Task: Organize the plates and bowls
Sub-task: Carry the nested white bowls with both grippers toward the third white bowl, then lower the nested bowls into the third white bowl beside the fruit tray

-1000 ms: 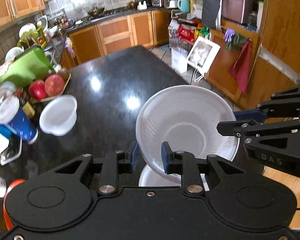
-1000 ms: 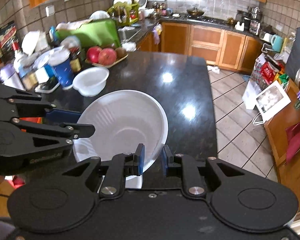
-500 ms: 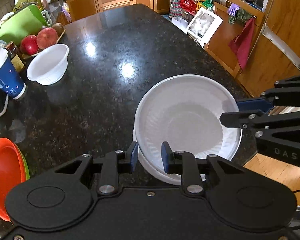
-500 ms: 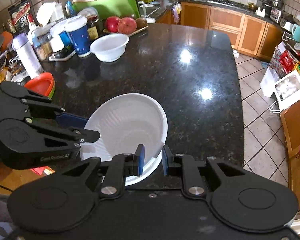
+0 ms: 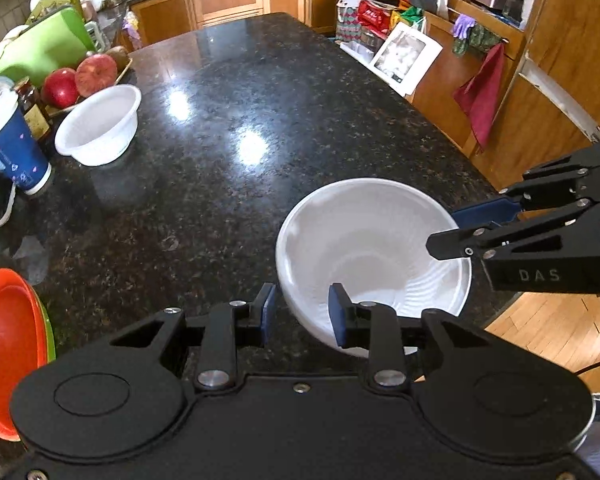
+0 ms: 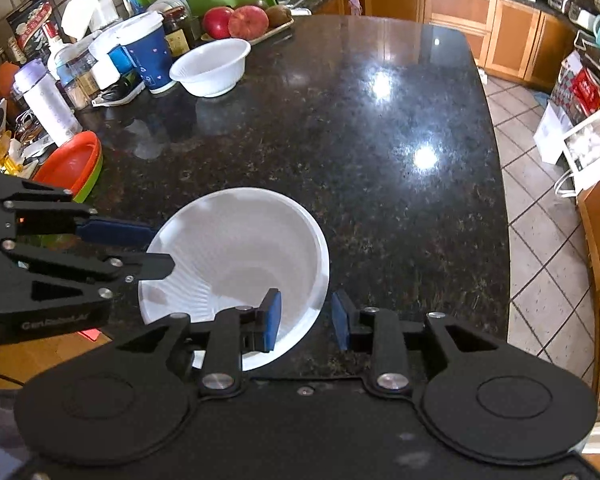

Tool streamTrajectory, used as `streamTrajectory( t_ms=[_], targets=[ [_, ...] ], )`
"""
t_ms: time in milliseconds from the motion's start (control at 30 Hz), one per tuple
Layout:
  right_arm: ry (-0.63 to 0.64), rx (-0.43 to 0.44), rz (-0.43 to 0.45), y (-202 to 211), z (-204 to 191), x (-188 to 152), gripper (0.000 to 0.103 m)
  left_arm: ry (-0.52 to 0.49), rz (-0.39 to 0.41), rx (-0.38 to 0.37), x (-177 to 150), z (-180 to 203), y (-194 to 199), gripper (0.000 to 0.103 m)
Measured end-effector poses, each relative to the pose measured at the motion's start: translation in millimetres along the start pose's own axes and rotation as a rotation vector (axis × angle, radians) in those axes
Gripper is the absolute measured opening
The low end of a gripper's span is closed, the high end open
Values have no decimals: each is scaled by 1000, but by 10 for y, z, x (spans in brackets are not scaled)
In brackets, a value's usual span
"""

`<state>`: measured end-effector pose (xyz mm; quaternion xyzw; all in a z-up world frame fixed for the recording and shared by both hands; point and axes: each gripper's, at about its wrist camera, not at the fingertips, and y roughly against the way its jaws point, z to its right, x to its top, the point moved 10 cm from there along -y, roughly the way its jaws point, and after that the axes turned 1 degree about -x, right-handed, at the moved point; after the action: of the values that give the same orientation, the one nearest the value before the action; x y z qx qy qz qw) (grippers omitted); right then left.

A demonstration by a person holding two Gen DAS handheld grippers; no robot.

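Stacking of white bowls judged just done: large white bowl point(image 5: 374, 256) sits on the granite counter point(image 5: 228, 128) near its front edge, at 5 o'clock in the left view. Left gripper point(image 5: 302, 312) jaws are held apart, straddling the near rim without clamping. Right gripper point(image 6: 305, 320) jaws likewise apart, one pad inside the rim, one outside. Next move judged: both grippers backed off, then the small white bowl point(image 5: 98, 124) at 10 o'clock fetched. Whether a second bowl lies underneath cannot be told. Orange plates point(image 6: 74, 160) over a green one are shown whole only in the right view, which also shows a purple-capped bottle point(image 6: 48, 100).
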<state>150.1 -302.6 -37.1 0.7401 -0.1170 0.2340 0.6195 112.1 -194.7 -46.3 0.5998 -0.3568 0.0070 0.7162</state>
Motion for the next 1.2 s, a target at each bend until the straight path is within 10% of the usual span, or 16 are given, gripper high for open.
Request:
streamTrajectory(
  t_ms=[800,1200],
  targets=[
    [-30,56,12,-518,168,550,16,169,-28,4,347,-299,-625,38],
    [-21,55,55,-411,292,824,31,216,20,20,434,-549,-428,49]
  ],
)
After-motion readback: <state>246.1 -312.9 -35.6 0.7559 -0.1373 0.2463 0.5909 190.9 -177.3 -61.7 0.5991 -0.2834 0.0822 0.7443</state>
